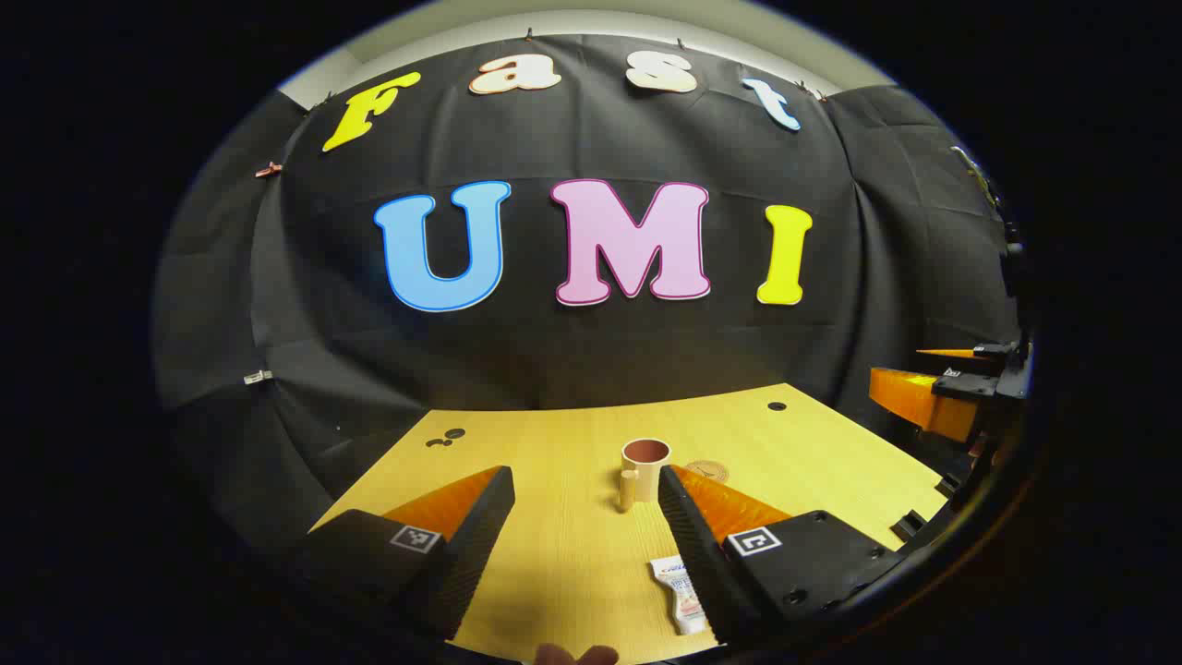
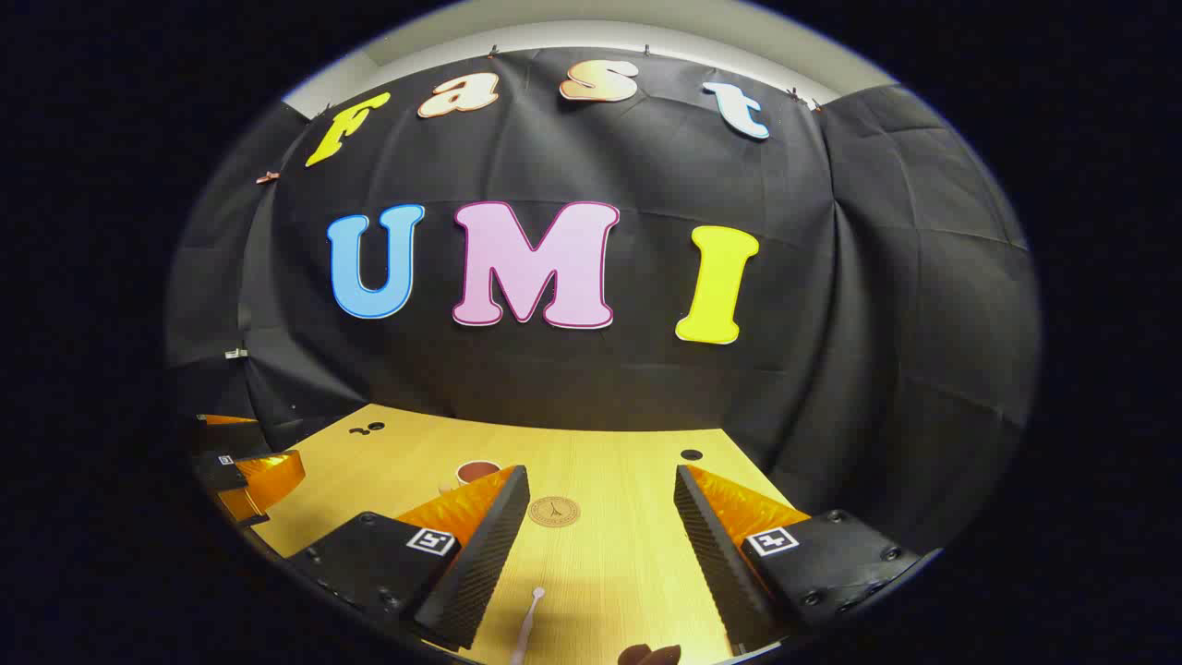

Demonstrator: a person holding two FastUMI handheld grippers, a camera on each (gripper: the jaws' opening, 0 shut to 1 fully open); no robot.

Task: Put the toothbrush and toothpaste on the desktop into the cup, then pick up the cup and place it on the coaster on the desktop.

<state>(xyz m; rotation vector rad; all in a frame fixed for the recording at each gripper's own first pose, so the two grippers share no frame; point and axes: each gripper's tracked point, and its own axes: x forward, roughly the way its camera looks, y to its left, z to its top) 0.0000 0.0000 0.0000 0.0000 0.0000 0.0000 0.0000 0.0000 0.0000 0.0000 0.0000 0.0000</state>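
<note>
left gripper view: low over desktop (image 1: 572, 554), facing wall | right gripper view: same | shared: cup (image 1: 644, 466)

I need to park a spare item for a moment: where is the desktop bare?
Bare wood runs along the far edge behind the cup and coaster, and left of the cup. The near edge is crowded: toothpaste and toothbrush lie there.
</note>
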